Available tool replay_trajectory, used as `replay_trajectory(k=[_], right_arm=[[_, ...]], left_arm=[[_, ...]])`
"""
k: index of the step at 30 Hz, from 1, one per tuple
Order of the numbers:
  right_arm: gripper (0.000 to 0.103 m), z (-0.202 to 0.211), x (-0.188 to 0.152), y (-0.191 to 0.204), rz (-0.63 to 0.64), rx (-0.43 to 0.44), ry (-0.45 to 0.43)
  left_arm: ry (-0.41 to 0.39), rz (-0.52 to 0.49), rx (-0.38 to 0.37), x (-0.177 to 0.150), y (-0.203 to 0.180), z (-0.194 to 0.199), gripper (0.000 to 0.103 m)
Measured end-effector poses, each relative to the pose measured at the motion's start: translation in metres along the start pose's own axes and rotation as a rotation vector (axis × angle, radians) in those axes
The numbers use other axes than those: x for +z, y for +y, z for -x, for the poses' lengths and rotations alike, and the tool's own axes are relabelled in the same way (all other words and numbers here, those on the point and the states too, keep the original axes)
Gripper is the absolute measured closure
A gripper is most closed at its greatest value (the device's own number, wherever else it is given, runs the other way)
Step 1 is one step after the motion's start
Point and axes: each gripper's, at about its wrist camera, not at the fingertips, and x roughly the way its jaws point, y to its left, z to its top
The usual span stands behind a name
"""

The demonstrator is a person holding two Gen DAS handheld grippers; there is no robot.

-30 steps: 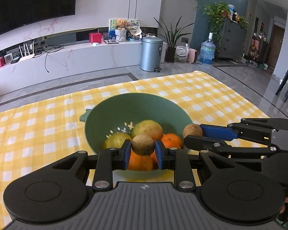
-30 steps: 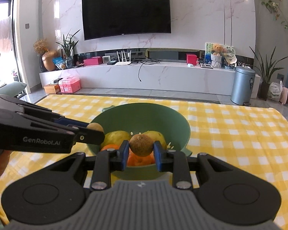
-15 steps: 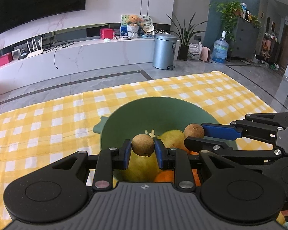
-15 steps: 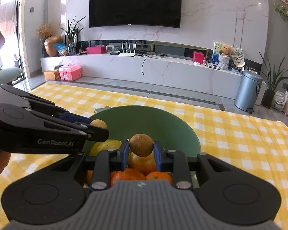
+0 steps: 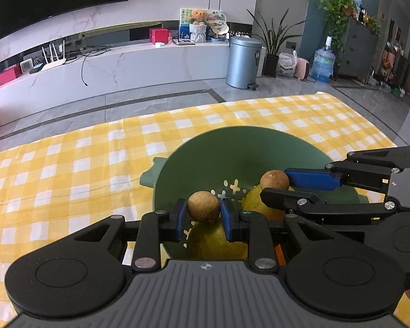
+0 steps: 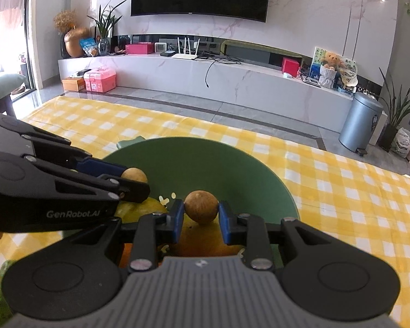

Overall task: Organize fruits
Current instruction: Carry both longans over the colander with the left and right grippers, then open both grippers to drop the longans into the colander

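both jaws clamped on small brown fruit: l gripper (image 5: pixel 204 210) & r gripper (image 6: pixel 201 210). looks light, hard, round; may roll, so hold its middle.

We've got two small round brown fruits, one (image 5: pixel 204 210) and another (image 6: pixel 201 206), each pinched up over the green colander bowl (image 5: pixel 259 147). Yellow-green pears (image 5: pixel 216 239) sit down inside it, with bits of orange fruit.

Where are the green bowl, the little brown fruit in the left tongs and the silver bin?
green bowl (image 5: pixel 240 147): left wrist view, far inner wall.
brown fruit (image 5: pixel 204 206): left wrist view, middle of its skin.
silver bin (image 6: pixel 360 121): right wrist view, side of the body.
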Motion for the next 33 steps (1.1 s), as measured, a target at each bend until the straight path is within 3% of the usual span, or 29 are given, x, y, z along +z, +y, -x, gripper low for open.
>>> replay_trajectory(k=[13,17,20,27,29,33], right_arm=[[0.078,-0.003,0.005,0.001,0.019,-0.006,-0.002],[0.074,0.000,0.008,0.003,0.030,-0.014,-0.012],[0.070,0.005,0.008,0.003,0.031,-0.024,-0.024],[0.069,0.031,0.004,0.001,-0.008,-0.047,-0.074],[0.059,0.042,-0.001,0.002,-0.031,-0.054,-0.098],[0.055,0.066,-0.013,0.005,-0.067,-0.054,-0.141]], left_arm=[[-0.023,0.006,0.013,-0.001,0.000,0.005,0.073],[-0.048,0.009,0.027,0.001,0.001,0.013,0.065],[-0.083,0.036,0.013,0.002,0.005,0.024,0.054],[-0.133,0.059,0.005,0.002,0.003,0.052,0.054],[-0.142,0.049,-0.002,0.000,0.000,0.061,0.054],[-0.139,0.022,-0.005,-0.003,-0.009,0.075,0.054]])
